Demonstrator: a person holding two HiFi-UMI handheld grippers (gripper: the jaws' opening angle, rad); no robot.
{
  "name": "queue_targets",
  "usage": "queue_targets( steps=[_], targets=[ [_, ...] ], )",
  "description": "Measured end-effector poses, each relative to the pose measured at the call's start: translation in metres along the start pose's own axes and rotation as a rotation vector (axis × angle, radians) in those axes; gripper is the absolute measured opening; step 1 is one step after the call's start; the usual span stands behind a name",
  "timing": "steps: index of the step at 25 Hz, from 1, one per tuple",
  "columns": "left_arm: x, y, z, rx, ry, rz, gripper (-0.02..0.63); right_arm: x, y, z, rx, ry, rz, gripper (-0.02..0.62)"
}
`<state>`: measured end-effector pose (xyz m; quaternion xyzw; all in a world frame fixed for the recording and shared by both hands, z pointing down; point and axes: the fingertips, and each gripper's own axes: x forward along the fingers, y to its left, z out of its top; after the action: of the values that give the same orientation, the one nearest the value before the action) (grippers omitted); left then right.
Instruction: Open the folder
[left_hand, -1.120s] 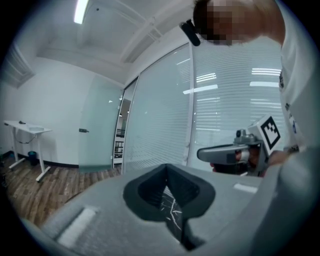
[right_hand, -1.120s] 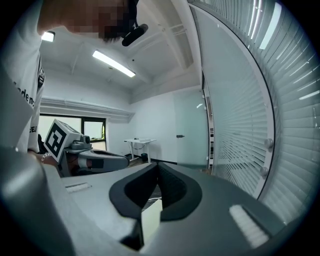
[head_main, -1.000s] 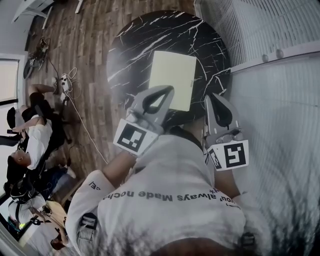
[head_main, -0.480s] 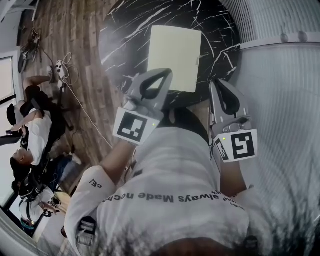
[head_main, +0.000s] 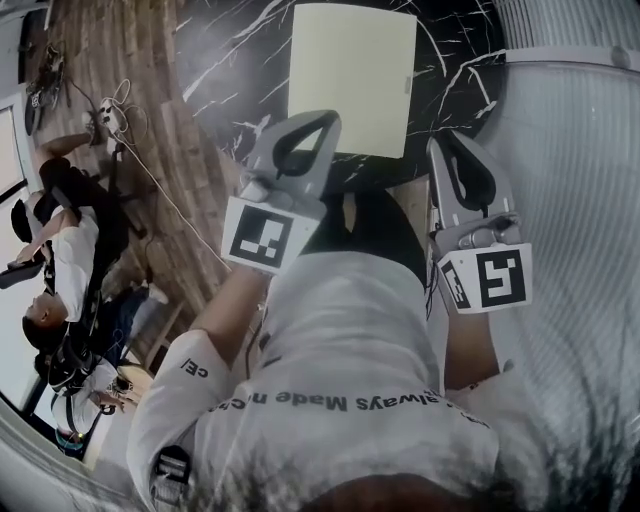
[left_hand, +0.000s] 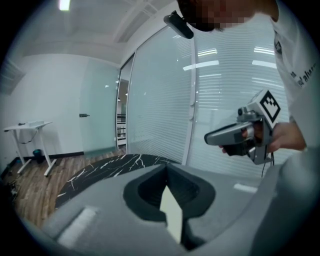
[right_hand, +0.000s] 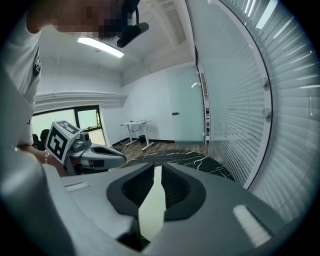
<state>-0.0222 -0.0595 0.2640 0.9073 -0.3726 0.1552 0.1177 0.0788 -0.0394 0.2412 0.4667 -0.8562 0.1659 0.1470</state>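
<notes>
A pale yellow folder lies shut and flat on the round black marble table. Both grippers hover over the table's near edge, just short of the folder and apart from it. My left gripper is shut, its tips meeting, and the folder shows through the hollow behind them. My right gripper is opening: a narrow slit stands between its tips. Nothing is between its jaws, and the folder shows below through the gap.
A glass wall with blinds runs close along the right. Wooden floor with cables and seated people lies to the left. A white desk stands far across the room.
Both grippers have sunk toward the table and now sit closer to the folder's near edge. The folder looks larger and higher in the head view.
</notes>
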Motion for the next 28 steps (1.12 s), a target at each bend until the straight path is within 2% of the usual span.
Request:
queue_targets(
  steps=[4,21,28],
  targets=[
    [0.012,0.005,-0.031,0.014,0.051,0.001,0.003,0.016,-0.008,-0.025,0.002,0.030,0.000,0.049],
    [0.061,0.027,-0.137,0.178,0.205,0.069,0.003,0.073,-0.033,-0.128,0.052,0.134,0.034,0.109],
    [0.077,0.031,-0.185,0.213,0.285,0.057,0.002,0.092,-0.040,-0.171,0.087,0.180,0.032,0.124]
  ],
)
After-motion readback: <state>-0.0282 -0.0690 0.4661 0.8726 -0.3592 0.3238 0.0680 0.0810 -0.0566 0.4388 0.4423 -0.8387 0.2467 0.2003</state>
